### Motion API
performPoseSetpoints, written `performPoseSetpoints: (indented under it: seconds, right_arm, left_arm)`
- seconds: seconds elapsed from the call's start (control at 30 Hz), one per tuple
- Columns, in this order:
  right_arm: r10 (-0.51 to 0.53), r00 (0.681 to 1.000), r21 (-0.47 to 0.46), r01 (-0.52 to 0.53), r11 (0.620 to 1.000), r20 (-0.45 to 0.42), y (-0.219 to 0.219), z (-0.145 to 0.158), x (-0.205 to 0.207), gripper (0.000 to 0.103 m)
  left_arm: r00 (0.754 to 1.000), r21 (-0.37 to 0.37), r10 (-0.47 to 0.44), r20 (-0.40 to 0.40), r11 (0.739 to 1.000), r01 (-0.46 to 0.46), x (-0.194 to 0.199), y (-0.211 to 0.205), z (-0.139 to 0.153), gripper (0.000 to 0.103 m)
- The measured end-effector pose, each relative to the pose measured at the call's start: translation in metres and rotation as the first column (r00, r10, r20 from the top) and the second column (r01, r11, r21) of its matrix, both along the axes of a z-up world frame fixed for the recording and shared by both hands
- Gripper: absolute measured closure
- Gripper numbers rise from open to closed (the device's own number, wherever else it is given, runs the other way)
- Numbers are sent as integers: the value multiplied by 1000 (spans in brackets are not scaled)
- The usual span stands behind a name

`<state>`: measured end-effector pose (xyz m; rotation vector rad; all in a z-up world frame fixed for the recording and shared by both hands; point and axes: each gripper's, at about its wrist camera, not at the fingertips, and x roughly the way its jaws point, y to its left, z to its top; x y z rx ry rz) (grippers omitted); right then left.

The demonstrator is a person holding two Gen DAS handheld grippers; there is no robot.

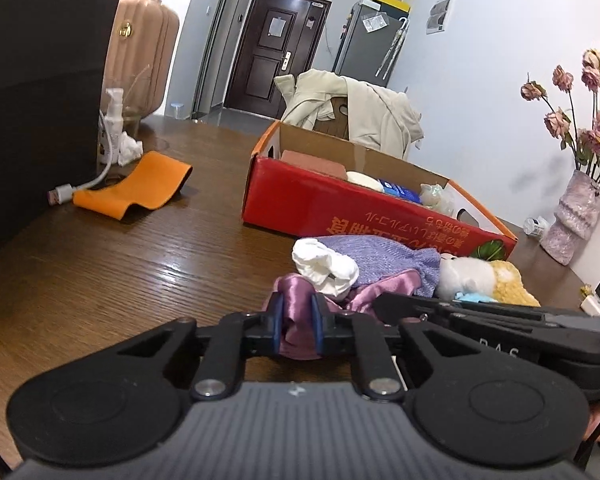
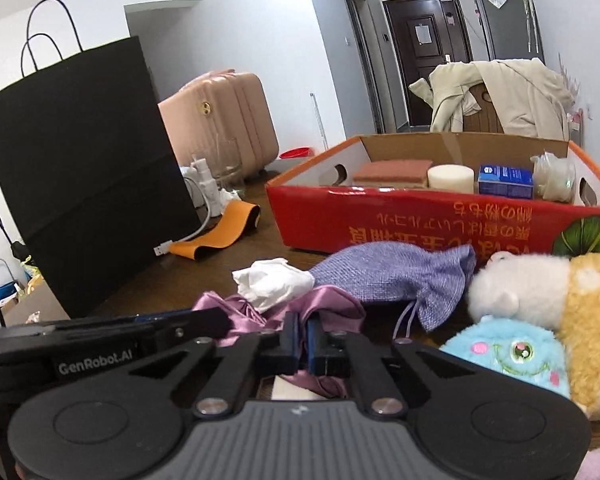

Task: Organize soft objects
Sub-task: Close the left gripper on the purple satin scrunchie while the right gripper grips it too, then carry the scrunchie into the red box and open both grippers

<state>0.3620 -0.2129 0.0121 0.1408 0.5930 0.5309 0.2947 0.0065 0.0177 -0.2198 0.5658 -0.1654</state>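
Observation:
A shiny purple satin pouch (image 1: 298,312) lies on the wooden table (image 1: 100,280) before a red cardboard box (image 1: 340,208). My left gripper (image 1: 297,304) is shut on one side of the pouch. My right gripper (image 2: 303,326) is shut on the other side of the pouch (image 2: 332,304). A crumpled white tissue (image 1: 326,266) lies on the pouch, also in the right wrist view (image 2: 272,284). Behind it lies a lavender woven drawstring bag (image 2: 400,276). A white-and-yellow plush (image 2: 540,292) and a blue plush (image 2: 512,352) sit to the right.
The red box (image 2: 420,224) holds a sponge (image 2: 392,172), a white round pad (image 2: 450,178), a blue packet (image 2: 504,180) and a wrapped item. A black paper bag (image 2: 84,172) stands at left, with an orange strap (image 1: 136,186), cable and bottle. A vase of dried roses (image 1: 572,216) stands at right.

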Motion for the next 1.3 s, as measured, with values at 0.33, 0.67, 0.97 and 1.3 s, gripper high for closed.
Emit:
performPoseSetpoints:
  seconds: [0.33,0.67,0.97,1.3]
  right_arm:
    - [6,990,28,-10,1000,142,-15,55,-78,99]
    - [-27,962,40,17,999,270,-31,97,-137,99]
    - [-29,948,34,19,999,316,-35,127,-99,99]
    - [-42,992,99,30,995,120,-32,131,90,99]
  left_arm:
    - [989,2,-30,142,1000,30,-75,-7,55,89]
    - [959,41,-80,271,997,71,-120,-23,96,89]
    - [939,39,-125,320,992,118,-72,-20,131,89]
    - [975,-5,-129,181,991,132,110,-8,135,89]
